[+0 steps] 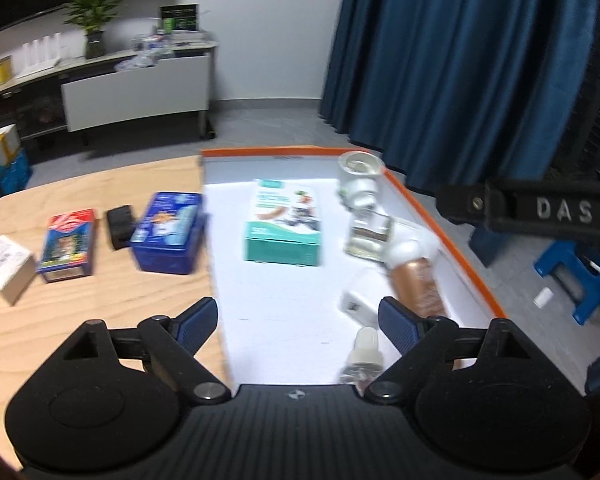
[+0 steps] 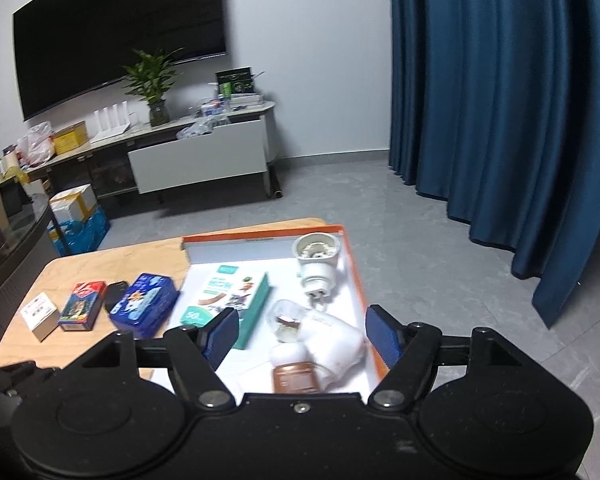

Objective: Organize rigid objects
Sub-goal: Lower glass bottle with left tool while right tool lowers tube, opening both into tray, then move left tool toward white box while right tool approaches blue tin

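An orange-rimmed white tray (image 1: 440, 216) is set on the right part of a wooden table (image 1: 100, 300). In its middle a teal box (image 1: 283, 224) lies flat. Along the tray's right side a white jar (image 1: 358, 178) is seen at the far end, then a clear bottle (image 1: 370, 236), then a brown bottle w/ white cap (image 1: 418, 280), lying down. A small white item (image 1: 356, 300) and a dropper bottle (image 1: 364, 350) lie nearer the camera.

Left of the tray, on bare wood, a blue tin (image 1: 168, 232), a black item (image 1: 120, 220), a red-blue box (image 1: 68, 244) and a white box (image 1: 6, 268) are lined up, approx. in a row.

The left gripper (image 1: 298, 320) is held over the tray's near end, fingers wide apart, nothing between them. The right gripper (image 2: 300, 334) is held above the tray too, fingers spread, empty.
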Tool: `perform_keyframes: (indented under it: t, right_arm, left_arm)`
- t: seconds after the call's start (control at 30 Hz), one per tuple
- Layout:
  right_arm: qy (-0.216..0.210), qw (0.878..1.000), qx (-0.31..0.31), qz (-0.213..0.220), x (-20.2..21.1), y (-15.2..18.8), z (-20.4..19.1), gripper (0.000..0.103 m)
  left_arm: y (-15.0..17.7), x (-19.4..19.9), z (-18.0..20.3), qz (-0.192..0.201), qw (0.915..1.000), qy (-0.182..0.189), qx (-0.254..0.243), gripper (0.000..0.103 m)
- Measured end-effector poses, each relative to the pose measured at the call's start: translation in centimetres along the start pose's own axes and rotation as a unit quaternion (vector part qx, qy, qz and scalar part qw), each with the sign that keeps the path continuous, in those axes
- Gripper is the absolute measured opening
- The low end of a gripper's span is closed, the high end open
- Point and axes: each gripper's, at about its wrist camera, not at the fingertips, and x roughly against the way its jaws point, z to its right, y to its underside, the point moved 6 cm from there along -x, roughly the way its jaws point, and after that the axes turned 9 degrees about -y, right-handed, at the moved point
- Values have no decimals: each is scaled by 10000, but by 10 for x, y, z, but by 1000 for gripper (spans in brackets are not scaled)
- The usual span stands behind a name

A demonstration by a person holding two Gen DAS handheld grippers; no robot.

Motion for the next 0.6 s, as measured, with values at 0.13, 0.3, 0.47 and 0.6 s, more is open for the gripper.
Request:
perform_keyframes:
  t: [0.13, 0.3, 0.47, 0.6]
  right_arm:
    - [-188, 9998, 68, -83, -7, 1, -20, 85]
    - [-460, 9986, 149, -217, -20, 5, -52, 85]
    - [-675, 9966, 301, -354, -33, 9, -85, 85]
    - [-824, 9951, 299, -457, -44, 12, -107, 86]
  left_arm:
    - [0, 3, -29, -46, 9991, -324, 253, 92]
    - [0, 11, -68, -37, 9953, -748, 609, 95]
    - [1, 21, -108, -28, 9877, -1232, 966, 98]
    - [4, 26, -135, -51, 9798, -1567, 1245, 98]
